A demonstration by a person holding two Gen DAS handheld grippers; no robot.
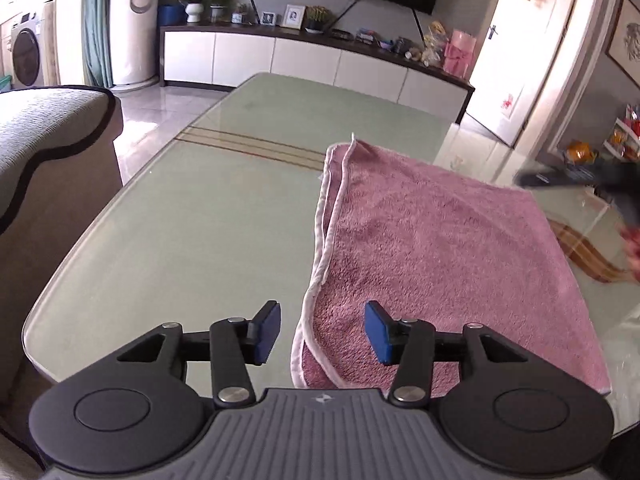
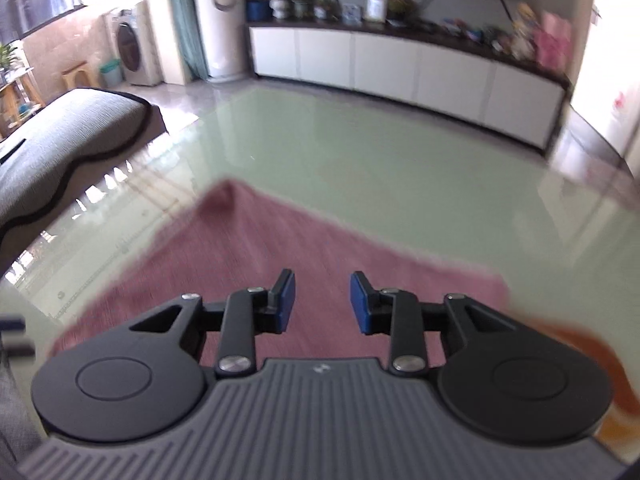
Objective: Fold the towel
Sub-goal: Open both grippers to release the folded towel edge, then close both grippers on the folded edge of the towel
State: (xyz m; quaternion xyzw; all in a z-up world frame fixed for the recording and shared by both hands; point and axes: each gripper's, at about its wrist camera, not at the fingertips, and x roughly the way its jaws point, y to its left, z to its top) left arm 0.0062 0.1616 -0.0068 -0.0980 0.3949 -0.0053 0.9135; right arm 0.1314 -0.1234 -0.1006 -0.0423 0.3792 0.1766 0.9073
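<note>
On the green glass table (image 1: 192,216) lies the pink towel (image 1: 440,248), folded once. Both the left gripper (image 1: 323,330) and the right gripper (image 2: 322,303) hang above it, jaws apart, holding nothing. Next, I think, they must pinch two corners and fold again.

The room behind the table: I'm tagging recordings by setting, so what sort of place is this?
Most likely a home living room: a sofa beside the glass table, a long low TV cabinet with plants and photo frames, and a washing machine in a side area.
</note>
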